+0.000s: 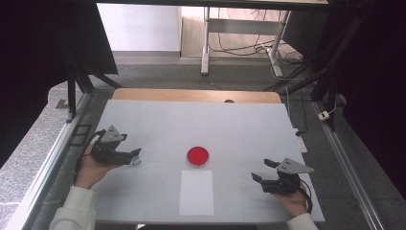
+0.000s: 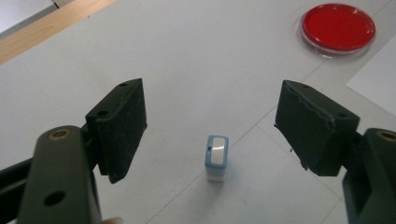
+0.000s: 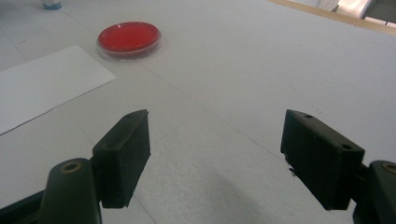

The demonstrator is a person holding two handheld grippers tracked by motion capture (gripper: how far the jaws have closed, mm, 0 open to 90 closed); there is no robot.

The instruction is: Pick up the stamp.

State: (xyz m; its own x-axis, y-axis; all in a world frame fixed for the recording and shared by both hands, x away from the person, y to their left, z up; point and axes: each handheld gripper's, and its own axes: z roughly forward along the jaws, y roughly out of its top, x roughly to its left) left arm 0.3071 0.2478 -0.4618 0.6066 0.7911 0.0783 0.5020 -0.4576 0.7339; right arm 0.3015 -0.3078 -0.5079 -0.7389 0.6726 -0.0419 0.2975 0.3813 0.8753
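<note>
A small blue-and-white block [image 2: 216,156] stands upright on the white table, and it lies in the wide gap between my left gripper's [image 2: 214,112] jaws, touched by neither pad. From above, that left gripper [image 1: 133,156] is at the table's left, open and pointing right toward a red round dish [image 1: 197,155]. The dish [image 2: 337,28] sits beyond the block at the upper right. My right gripper [image 1: 263,170] is held at the table's right front, open with nothing between its jaws [image 3: 217,140]. Its jaws point toward the dish [image 3: 129,38].
A white sheet of paper [image 1: 196,191] lies flat just in front of the dish. A wooden strip [image 1: 196,95] runs along the table's far edge. Bare white tabletop [image 1: 230,129] spreads behind the dish. Dark frames and cables stand beyond the table.
</note>
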